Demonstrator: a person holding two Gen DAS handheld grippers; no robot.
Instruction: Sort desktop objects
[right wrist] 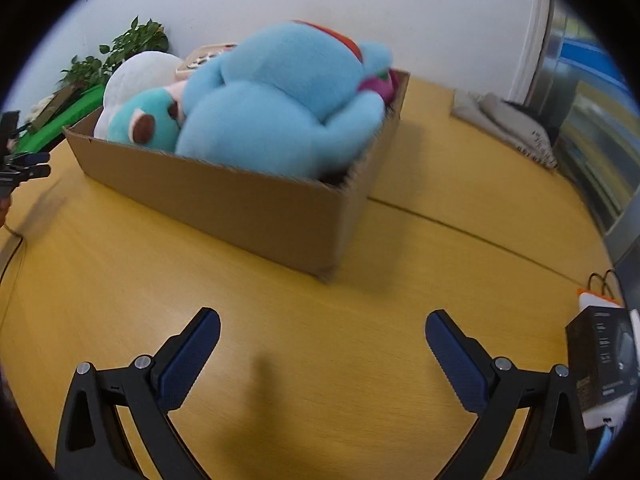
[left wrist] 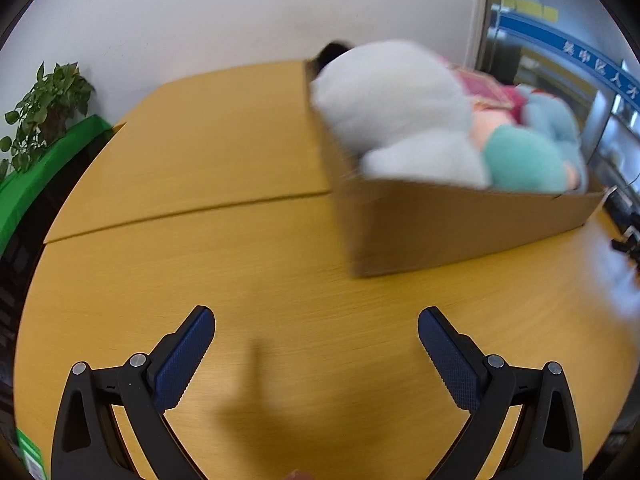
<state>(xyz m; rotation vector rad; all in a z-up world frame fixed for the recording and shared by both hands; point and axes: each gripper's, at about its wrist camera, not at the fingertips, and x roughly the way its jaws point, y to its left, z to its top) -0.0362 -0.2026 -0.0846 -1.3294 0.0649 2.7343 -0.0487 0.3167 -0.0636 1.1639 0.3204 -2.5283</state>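
A cardboard box (left wrist: 460, 228) stands on the wooden table (left wrist: 240, 264), filled with plush toys: a white one (left wrist: 392, 96), a teal one (left wrist: 524, 160) and a pink item (left wrist: 492, 92). In the right wrist view the same box (right wrist: 256, 208) holds a big light-blue plush (right wrist: 280, 108), a teal plush (right wrist: 148, 120) and a white plush (right wrist: 136, 72). My left gripper (left wrist: 316, 320) is open and empty above bare table, short of the box. My right gripper (right wrist: 322, 324) is open and empty, also short of the box. The left gripper also shows at the right wrist view's left edge (right wrist: 24, 166).
A potted plant (left wrist: 44, 108) and a green surface (left wrist: 44, 172) lie beyond the table's left edge. A folded grey cloth (right wrist: 508, 124) lies on the far right of the table. A black carton (right wrist: 604, 364) and a white-orange item (right wrist: 596, 300) sit at the right edge.
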